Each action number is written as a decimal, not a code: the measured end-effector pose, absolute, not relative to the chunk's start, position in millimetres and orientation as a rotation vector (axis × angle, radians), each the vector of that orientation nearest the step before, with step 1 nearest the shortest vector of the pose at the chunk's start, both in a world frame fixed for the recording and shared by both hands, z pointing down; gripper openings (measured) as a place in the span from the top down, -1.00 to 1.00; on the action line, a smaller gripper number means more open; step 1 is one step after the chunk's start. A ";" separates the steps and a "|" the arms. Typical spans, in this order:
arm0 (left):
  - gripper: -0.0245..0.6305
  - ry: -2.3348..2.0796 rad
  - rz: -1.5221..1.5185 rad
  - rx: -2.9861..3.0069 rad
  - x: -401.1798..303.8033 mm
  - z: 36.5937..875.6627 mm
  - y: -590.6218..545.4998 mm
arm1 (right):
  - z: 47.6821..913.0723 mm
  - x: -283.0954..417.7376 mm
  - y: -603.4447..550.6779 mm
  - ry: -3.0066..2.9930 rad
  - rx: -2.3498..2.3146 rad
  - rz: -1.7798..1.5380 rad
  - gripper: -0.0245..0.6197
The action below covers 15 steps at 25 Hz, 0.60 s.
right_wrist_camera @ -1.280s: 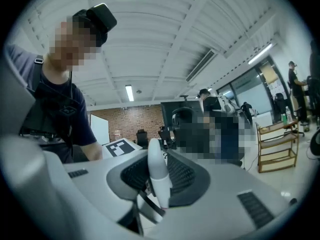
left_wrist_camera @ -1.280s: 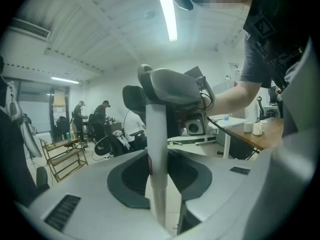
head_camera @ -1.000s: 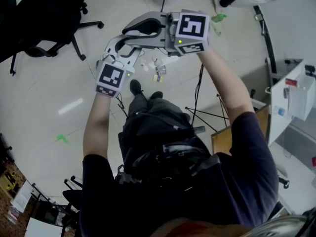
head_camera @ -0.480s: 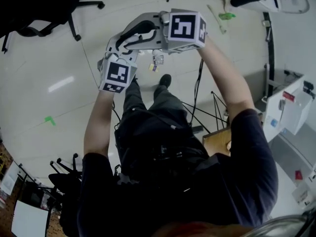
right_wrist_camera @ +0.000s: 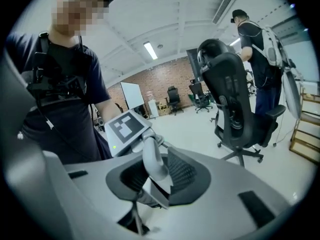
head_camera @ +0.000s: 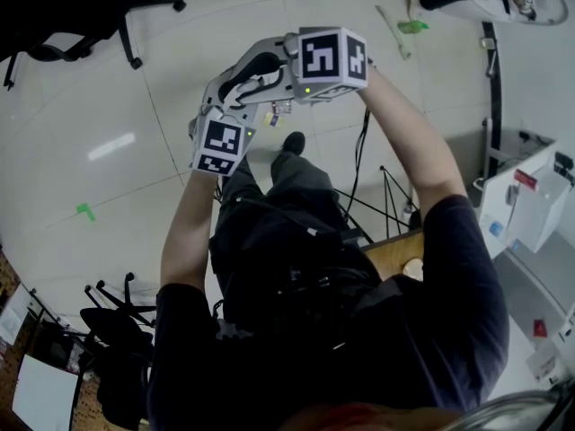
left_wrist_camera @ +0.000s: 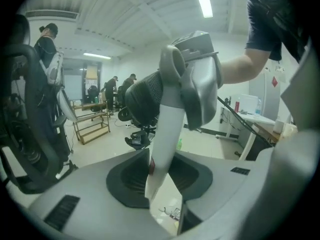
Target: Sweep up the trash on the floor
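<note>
Pale floor tiles point(head_camera: 135, 88): glossy, seen from steeply above, with the person's dark legs and one shoe point(head_camera: 293, 142) at the centre.
Trash point(head_camera: 280, 115): a few small scraps on the floor just ahead of the shoe, below the two grippers. None is swept yet.
Left gripper point(left_wrist_camera: 160, 186): jaws partly apart, having just eased a little wider. It holds nothing, though the other gripper's pale finger crosses the gap.
Right gripper point(right_wrist_camera: 152, 184): also partly apart, just eased wider, and empty. The left one's finger and marker cube point(right_wrist_camera: 125, 129) sit close in front.
Possible broom: a pale stick point(head_camera: 400, 30) with a green end lies well apart from the scraps. I cannot tell what it is.
Risk: the gripper tips nearly meet and could knock together. The shoe could scatter the light scraps. Black cables point(head_camera: 359, 187) beside the legs could snag a foot.
Head view only: where the scraps lie relative to the feet and the stick.
Left gripper view only: the scraps glimpsed through the jaw gap.
Right gripper view only: an office chair point(right_wrist_camera: 235, 109) with a standing person point(right_wrist_camera: 260, 54) behind it.
</note>
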State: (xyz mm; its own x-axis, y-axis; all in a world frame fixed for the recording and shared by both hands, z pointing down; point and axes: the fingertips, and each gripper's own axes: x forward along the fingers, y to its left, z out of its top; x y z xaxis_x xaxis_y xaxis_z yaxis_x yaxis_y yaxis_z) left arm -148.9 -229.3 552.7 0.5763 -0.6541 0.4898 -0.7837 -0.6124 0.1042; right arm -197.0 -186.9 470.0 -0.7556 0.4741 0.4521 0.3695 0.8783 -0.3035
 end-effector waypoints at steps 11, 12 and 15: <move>0.54 -1.150 0.476 2.372 -104.8 573.6 -205.1 | 490.0 -150.4 -161.1 -2.510 -0.606 0.297 0.55; 0.54 -1.136 0.478 2.376 -102.4 573.6 -205.6 | 489.6 -148.2 -162.3 -2.523 -0.587 0.307 0.55; 0.53 -1.089 0.489 2.384 -91.8 574.9 -203.1 | 490.7 -137.7 -160.4 -2.521 -0.569 0.302 0.55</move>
